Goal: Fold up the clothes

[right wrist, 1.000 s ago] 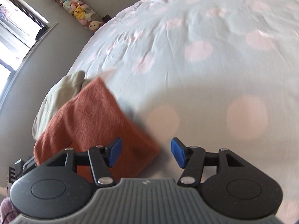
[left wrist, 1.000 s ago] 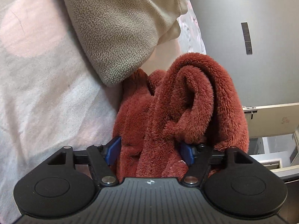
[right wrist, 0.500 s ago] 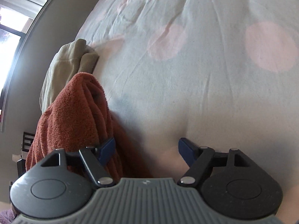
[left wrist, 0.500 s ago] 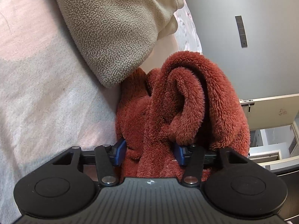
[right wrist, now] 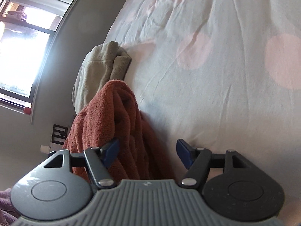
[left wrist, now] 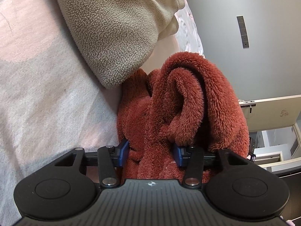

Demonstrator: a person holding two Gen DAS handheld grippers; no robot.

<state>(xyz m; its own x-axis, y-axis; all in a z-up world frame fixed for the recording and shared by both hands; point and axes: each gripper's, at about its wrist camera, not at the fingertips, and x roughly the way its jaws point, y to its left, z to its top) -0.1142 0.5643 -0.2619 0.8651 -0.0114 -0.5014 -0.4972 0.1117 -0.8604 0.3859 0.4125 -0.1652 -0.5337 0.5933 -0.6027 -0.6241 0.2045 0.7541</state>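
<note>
A rust-red fleece garment (left wrist: 178, 109) lies bunched at the edge of the bed. My left gripper (left wrist: 151, 154) is shut on a thick fold of it, blue pads pressing both sides. A beige fleece garment (left wrist: 116, 30) lies folded just beyond, touching the red one. In the right wrist view the red garment (right wrist: 112, 120) stands up in folds by the left finger, and the beige garment (right wrist: 99, 71) sits behind it. My right gripper (right wrist: 147, 153) is open, with red fabric reaching between its fingers near the left pad.
The bed sheet (right wrist: 225, 75) is pale with pink dots and spreads to the right. A grey wall (left wrist: 254, 47) and an open door (left wrist: 270, 113) lie past the bed edge. A bright window (right wrist: 20, 56) is at the left.
My left gripper's fingers have closed in on the red garment. My right gripper has moved in close beside the red garment, which now stands up in folds instead of lying flat.
</note>
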